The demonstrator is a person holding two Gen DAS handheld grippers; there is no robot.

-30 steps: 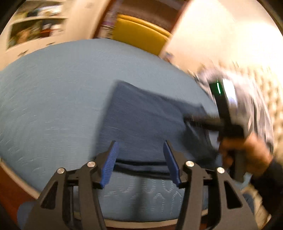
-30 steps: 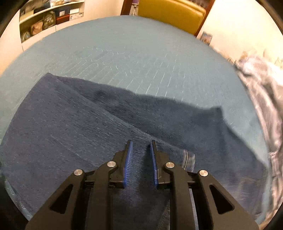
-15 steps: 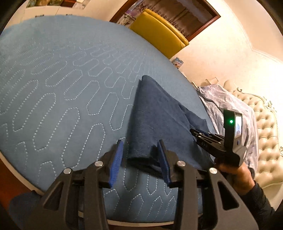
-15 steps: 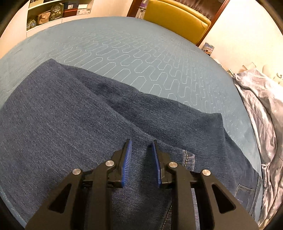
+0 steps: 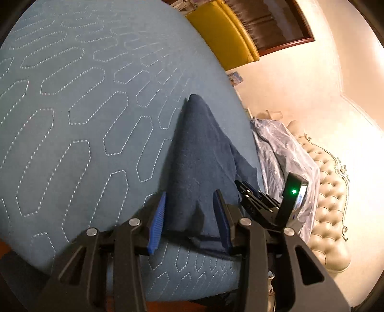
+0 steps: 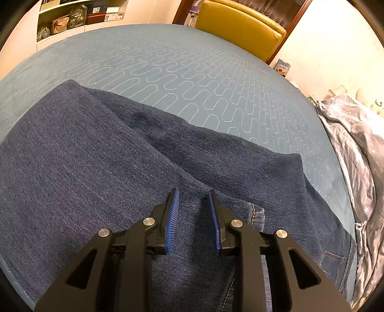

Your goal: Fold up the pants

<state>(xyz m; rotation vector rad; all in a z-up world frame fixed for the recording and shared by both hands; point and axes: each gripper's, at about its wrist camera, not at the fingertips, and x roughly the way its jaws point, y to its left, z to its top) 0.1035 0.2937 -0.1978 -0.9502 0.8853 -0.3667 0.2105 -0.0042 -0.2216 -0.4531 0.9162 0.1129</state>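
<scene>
Dark blue jeans (image 6: 100,168) lie folded on the quilted blue bed (image 6: 182,72); they also show in the left wrist view (image 5: 199,156). My left gripper (image 5: 189,211) is open, its fingers on either side of the jeans' near edge at the bed's side. My right gripper (image 6: 193,211) is open, low over the denim, with a fold of cloth between its fingers. A stitched seam corner (image 6: 255,212) lies just right of it. The right gripper also appears in the left wrist view (image 5: 242,187), resting on the jeans.
A yellow chair (image 6: 240,28) stands beyond the bed. A crumpled pale blue duvet (image 6: 355,144) lies on the right, by a tufted cream headboard (image 5: 331,204). Shelves with bags (image 6: 72,16) are at the far left. The bed's edge (image 5: 192,276) is right under my left gripper.
My left gripper swung left along the bed's edge and narrowed around the jeans' near edge. My right gripper opened wider over the denim.
</scene>
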